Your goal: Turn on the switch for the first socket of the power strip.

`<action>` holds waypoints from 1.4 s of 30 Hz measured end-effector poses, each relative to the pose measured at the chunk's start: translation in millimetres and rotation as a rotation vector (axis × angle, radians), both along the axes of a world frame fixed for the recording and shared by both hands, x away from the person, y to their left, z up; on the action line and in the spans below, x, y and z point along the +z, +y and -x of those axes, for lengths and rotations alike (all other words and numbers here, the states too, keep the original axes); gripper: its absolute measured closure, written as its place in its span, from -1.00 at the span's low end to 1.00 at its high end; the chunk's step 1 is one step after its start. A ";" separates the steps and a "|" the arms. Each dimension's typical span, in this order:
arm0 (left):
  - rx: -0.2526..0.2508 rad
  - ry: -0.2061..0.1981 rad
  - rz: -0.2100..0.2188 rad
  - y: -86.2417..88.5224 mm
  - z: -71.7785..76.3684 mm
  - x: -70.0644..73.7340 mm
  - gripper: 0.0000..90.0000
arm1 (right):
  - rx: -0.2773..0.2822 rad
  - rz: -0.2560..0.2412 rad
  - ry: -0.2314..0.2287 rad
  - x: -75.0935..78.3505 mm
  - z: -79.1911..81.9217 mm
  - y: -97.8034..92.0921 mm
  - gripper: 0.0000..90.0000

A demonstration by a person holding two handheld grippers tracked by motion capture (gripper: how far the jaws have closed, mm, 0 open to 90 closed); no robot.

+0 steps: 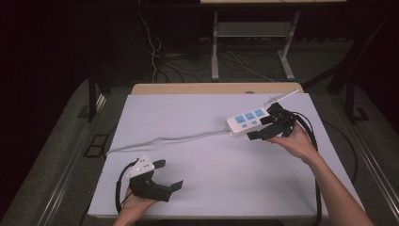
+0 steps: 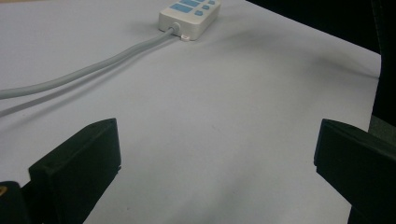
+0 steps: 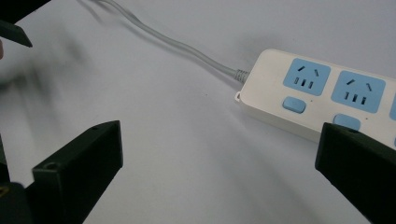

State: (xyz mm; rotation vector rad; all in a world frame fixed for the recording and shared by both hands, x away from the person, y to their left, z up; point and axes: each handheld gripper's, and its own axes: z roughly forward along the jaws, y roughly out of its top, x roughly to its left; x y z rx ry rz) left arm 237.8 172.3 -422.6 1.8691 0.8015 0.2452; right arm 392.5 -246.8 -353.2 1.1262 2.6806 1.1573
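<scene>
Power strip, white with blue sockets, lies flat toward the far right corner of the table, its grey cord trailing across the white surface to the left edge. The right gripper sits just beside the strip's near right end, fingers spread wide apart and clamped on nothing; in the right gripper view one finger overlaps the strip's near edge. The left gripper rests near the table's near left corner, well apart from the strip, its fingers also wide apart over bare table.
</scene>
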 end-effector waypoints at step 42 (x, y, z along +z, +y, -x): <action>0.000 0.003 0.002 0.6 -0.3 -0.2 -1.00 | -0.048 0.017 0.004 -4.1 -61.5 3.7 -0.07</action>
